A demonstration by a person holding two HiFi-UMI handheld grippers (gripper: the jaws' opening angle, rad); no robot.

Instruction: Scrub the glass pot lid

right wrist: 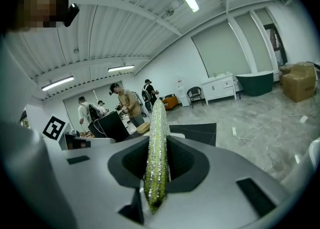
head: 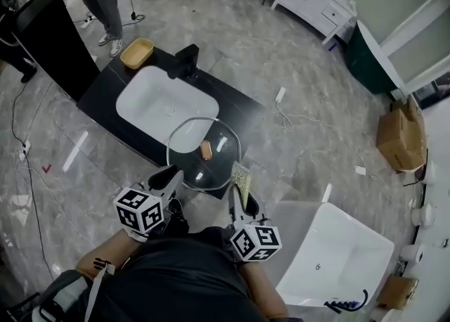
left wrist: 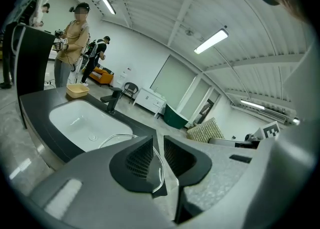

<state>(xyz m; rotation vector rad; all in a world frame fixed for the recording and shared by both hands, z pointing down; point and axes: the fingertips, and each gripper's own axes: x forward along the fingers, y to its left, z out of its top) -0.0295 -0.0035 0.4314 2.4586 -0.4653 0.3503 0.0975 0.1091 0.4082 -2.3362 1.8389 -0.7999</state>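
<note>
The round glass pot lid [head: 211, 166] with a tan knob [head: 206, 149] is held up over the near right corner of the black sink counter [head: 105, 95]. My left gripper [head: 174, 175] is shut on its near-left rim. In the left gripper view the metal rim of the lid [left wrist: 159, 165] runs between the closed pads of the left gripper [left wrist: 159, 160]. My right gripper [head: 239, 190] is shut on a yellow-green scrub pad [head: 241, 175], which stands just right of the lid's edge. Seen edge-on, the scrub pad [right wrist: 156, 143] sticks out past the right gripper [right wrist: 157, 159].
A white basin [head: 165, 106] is set in the counter, with a black faucet [head: 186, 60] and a tan tray [head: 136, 53] behind it. A white tub [head: 337, 257] lies at my right. A cardboard box [head: 399, 134] and cables are on the floor. People stand at the far left.
</note>
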